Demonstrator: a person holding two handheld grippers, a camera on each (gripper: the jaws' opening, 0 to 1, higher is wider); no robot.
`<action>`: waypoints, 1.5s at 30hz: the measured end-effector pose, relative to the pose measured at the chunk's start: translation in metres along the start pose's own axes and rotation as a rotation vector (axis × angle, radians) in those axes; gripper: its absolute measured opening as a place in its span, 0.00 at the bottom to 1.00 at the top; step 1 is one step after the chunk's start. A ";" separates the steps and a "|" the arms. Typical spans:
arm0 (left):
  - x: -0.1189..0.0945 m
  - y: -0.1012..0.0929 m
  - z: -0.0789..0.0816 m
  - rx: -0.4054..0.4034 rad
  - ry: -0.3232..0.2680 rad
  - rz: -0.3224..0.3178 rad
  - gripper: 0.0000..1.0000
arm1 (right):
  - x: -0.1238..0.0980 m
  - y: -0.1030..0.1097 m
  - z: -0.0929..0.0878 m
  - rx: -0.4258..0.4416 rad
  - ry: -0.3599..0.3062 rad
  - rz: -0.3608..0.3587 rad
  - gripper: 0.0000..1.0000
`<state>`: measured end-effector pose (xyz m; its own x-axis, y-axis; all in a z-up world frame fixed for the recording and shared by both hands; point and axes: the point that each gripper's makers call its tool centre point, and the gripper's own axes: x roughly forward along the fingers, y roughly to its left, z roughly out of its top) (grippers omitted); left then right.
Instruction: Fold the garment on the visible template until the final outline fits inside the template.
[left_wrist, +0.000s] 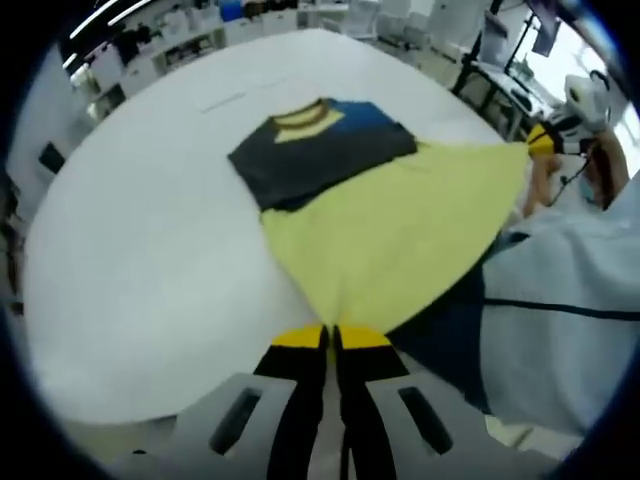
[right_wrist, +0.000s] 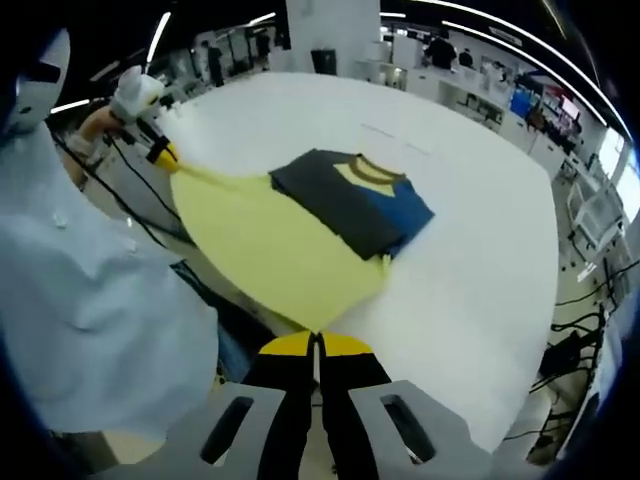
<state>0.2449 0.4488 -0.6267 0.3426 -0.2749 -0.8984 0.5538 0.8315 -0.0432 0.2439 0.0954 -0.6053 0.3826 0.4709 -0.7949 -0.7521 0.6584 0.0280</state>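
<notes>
One garment on white tabletop: soft yellow skirt, dark folded top. Left hand-held gripper and right hand-held gripper each clenched on a yellow hem corner directly ahead.

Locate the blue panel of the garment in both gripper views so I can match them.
Left gripper view: blue panel sits upper centre, right of the yellow collar.
Right gripper view: blue panel lies right of centre, below-right of the collar.
Shared landmark: the yellow skirt, stretched between both claws.
</notes>
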 end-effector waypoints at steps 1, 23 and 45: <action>-0.002 0.000 0.002 0.000 -0.006 0.003 0.00 | -0.001 -0.001 0.001 0.001 -0.001 -0.003 0.02; -0.052 0.005 0.033 0.107 -0.124 0.073 0.00 | -0.030 -0.007 0.028 -0.076 -0.079 -0.030 0.02; -0.084 0.009 0.047 0.126 -0.245 0.094 0.00 | -0.061 -0.005 0.060 -0.147 -0.182 -0.069 0.01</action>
<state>0.2563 0.4566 -0.5309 0.5618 -0.3208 -0.7625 0.5957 0.7965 0.1038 0.2568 0.0988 -0.5208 0.5162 0.5349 -0.6689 -0.7860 0.6061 -0.1219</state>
